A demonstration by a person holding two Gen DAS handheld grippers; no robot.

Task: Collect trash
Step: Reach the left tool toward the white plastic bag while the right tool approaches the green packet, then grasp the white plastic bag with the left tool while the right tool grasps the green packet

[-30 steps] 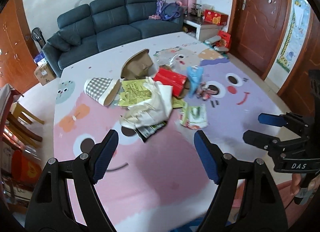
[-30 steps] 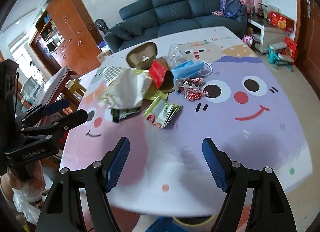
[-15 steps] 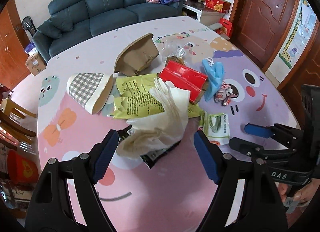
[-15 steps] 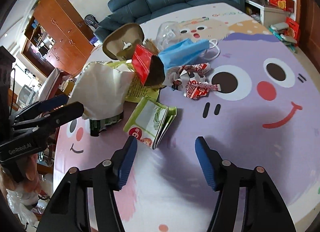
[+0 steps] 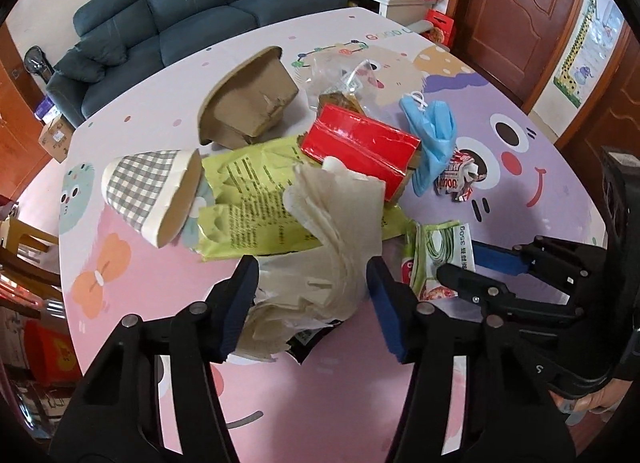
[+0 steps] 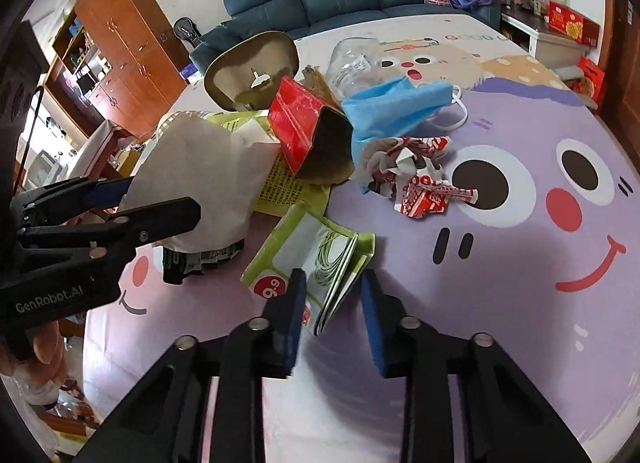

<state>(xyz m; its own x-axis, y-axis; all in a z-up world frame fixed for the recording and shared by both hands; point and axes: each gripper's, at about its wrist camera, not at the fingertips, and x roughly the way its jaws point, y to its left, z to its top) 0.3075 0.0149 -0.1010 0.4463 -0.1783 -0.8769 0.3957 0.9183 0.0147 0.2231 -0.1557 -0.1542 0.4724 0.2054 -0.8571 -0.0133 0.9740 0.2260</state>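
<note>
Two grabs at once, both at the near side of the trash pile, mid-table on the cartoon tablecloth (image 6: 500,303).

Left gripper (image 5: 312,295): the crumpled white paper (image 5: 336,239) sits right btwn its fingers, bulk running up and away from the tips toward the far edge, resting on the yellow-green bag (image 5: 256,219). Jaws are closing w/ the paper in the gap; blue pads look just beside it on both sides, can't tell if they press yet, so not a firm hold.

Right gripper (image 6: 332,303): the green noodle packet (image 6: 316,259) lies flat, long axis diagonal, its near corner poking btwn the fingers. Jaws closing around that corner; the left pad looks about touching, the right pad shows a slim gap. Right gripper is the nearer one to this packet; left is nearer the paper.

Vs a sec ago: both grippers were wide open and further back from the pile w/ bare cloth in front. Now both are lower, closer in and much narrower, each w/ its target inside the gap. Pile itself looks unmoved.
</note>
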